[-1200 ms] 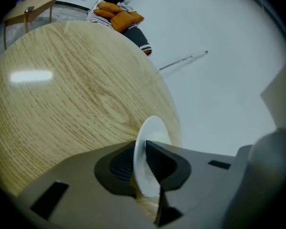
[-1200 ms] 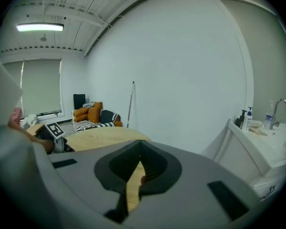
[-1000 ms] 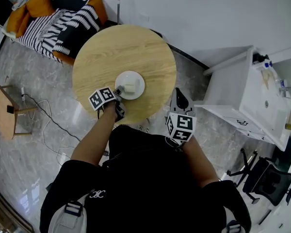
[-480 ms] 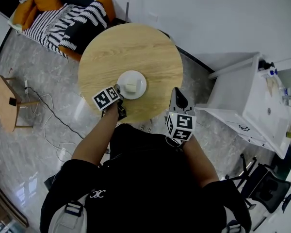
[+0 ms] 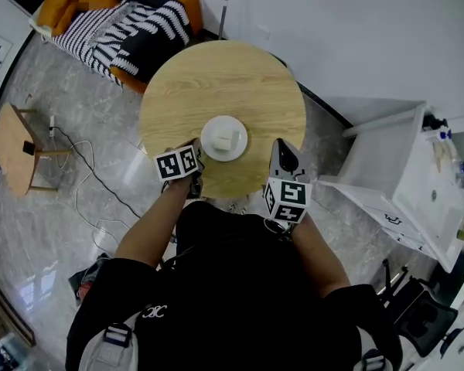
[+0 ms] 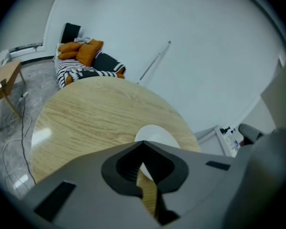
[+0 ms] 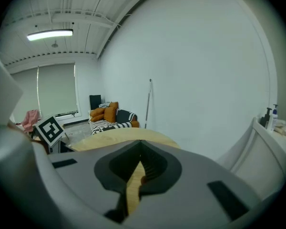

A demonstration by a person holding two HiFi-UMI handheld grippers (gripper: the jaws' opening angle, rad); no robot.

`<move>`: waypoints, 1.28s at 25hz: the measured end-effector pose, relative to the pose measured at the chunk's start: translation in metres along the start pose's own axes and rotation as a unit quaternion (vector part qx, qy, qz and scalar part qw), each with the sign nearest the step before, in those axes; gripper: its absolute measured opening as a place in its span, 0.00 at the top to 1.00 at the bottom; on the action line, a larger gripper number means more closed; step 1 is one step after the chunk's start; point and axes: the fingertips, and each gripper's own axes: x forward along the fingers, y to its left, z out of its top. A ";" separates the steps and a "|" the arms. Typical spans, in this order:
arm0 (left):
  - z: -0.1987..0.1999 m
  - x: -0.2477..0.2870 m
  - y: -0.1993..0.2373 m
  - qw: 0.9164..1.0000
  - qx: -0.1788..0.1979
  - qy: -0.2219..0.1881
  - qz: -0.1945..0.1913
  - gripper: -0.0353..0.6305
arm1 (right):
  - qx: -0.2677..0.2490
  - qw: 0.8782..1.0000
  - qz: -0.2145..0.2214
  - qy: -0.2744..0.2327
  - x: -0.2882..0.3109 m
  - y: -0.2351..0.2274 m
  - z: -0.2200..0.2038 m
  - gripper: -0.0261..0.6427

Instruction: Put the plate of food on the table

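A white plate (image 5: pixel 216 129) with a pale cube of food (image 5: pixel 229 140) rests on the round wooden table (image 5: pixel 216 76), toward its near edge. My left gripper (image 5: pixel 196 150) sits at the plate's near-left rim. In the left gripper view its jaws (image 6: pixel 143 146) stand together with only a thin slit, and the plate (image 6: pixel 158 134) shows just past the tips. Whether they touch the rim is hidden. My right gripper (image 5: pixel 281 150) hovers at the table's near-right edge, jaws (image 7: pixel 140 150) together, nothing in them.
A striped sofa with orange cushions (image 5: pixel 131 22) stands beyond the table. A small wooden side table (image 5: pixel 15 141) and a floor cable (image 5: pixel 93 199) lie at left. A white counter (image 5: pixel 417 176) with bottles stands at right.
The head view has shifted, so the table sits further right in the picture. The plate stays where it was on the table, with the left gripper still at its rim. The right gripper holds its place.
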 end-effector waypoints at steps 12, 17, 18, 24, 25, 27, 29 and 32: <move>0.037 -0.046 -0.037 0.987 0.148 -0.047 -0.039 0.94 | -0.011 0.999 0.046 -0.018 0.031 0.053 0.025 0.95; 0.057 -0.071 -0.063 0.973 0.199 -0.084 -0.084 0.94 | -0.013 0.998 0.049 -0.031 0.037 0.072 0.037 0.95; 0.061 -0.076 -0.068 0.970 0.206 -0.093 -0.091 0.94 | -0.013 0.998 0.050 -0.034 0.038 0.075 0.039 0.95; 0.082 -0.093 -0.076 0.960 0.230 -0.115 -0.108 0.94 | -0.010 0.997 0.053 -0.063 0.037 0.092 0.057 0.95; 0.084 -0.093 -0.076 0.958 0.240 -0.116 -0.107 0.94 | -0.008 0.996 0.053 -0.069 0.036 0.093 0.060 0.95; 0.085 -0.093 -0.076 0.954 0.255 -0.114 -0.108 0.94 | -0.002 0.996 0.049 -0.075 0.035 0.095 0.064 0.95; 0.086 -0.094 -0.075 0.954 0.255 -0.112 -0.112 0.94 | -0.001 0.996 0.045 -0.075 0.035 0.097 0.064 0.95; 0.089 -0.095 -0.074 0.953 0.254 -0.115 -0.116 0.94 | -0.004 0.997 0.042 -0.070 0.036 0.099 0.061 0.95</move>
